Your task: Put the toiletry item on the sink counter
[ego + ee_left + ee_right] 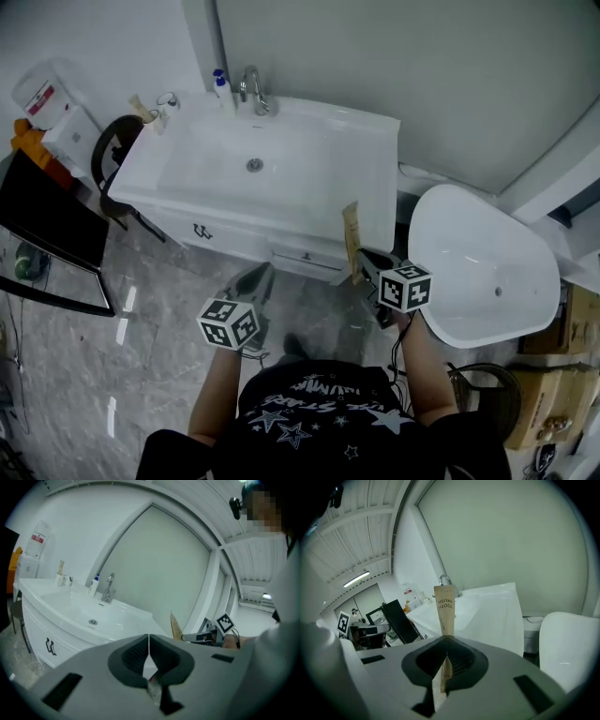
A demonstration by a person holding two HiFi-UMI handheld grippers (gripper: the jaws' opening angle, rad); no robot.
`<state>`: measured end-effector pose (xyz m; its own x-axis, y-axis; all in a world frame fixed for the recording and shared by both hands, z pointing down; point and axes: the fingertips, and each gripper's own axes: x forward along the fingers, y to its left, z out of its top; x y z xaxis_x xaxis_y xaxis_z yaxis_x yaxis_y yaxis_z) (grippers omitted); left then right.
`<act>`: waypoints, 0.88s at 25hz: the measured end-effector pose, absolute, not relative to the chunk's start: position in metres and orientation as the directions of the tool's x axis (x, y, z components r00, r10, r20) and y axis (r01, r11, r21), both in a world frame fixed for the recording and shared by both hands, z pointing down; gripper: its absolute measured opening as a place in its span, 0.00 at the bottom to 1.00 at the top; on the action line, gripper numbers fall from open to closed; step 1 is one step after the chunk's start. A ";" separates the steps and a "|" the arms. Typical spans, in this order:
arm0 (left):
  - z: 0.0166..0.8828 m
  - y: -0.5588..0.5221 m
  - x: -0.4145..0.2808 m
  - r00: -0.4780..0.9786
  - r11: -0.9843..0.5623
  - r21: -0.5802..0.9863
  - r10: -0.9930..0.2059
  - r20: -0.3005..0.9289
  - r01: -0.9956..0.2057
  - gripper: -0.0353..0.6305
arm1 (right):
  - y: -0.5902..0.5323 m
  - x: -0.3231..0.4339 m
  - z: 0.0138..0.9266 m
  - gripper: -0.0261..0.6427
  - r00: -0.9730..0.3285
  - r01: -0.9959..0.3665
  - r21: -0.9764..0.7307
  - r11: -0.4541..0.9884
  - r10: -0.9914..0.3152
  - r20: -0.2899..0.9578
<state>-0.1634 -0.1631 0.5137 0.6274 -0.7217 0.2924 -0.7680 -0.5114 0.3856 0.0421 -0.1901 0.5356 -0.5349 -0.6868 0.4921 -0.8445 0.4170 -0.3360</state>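
At the bottom edge of the head view, a person in a dark star-printed shirt [319, 412] stands on the grey marbled floor [169, 281], both forearms stretched forward. Just above, left of centre, the left gripper [260, 274] hangs over the floor; its own view shows the jaws pressed together with nothing between them. Right of centre, the right gripper [364, 265] has its jaws clamped on the lower end of a tan paper toothbrush packet [444, 607]. The packet stands upright, in the air at the front right corner of the white sink counter [370, 173], not resting on it.

Beyond the grippers, the counter spreads across the middle of the frame, with its basin and a drain [254, 165] at the centre. At the right, a white oval tub [469, 253] stands beside the cabinet. At the far rim, upper centre, sit a chrome faucet [253, 92] and, just left of it, a blue-capped bottle [218, 84]. A black chair [56, 225] occupies the left edge.
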 end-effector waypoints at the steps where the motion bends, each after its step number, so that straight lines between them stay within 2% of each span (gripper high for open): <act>1: 0.514 -0.167 -0.166 0.635 -0.518 0.389 -0.716 0.291 -0.762 0.08 | -0.192 0.041 0.537 0.06 -0.527 -0.849 -0.334 0.409 -0.688 0.498; 14: 0.520 -0.194 -0.194 0.671 -0.544 0.413 -0.685 0.284 -0.730 0.08 | -0.215 0.030 0.534 0.06 -0.463 -0.886 -0.292 0.359 -0.700 0.544; 22: 0.518 -0.216 -0.210 0.631 -0.508 0.401 -0.718 0.292 -0.763 0.08 | -0.252 0.042 0.528 0.06 -0.456 -0.890 -0.280 0.359 -0.711 0.536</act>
<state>-0.2100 -0.2155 0.5183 0.6315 -0.7184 0.2918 -0.7627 -0.5076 0.4007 0.0420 -0.2516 0.5282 -0.4556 -0.7110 0.5357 -0.8902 0.3593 -0.2801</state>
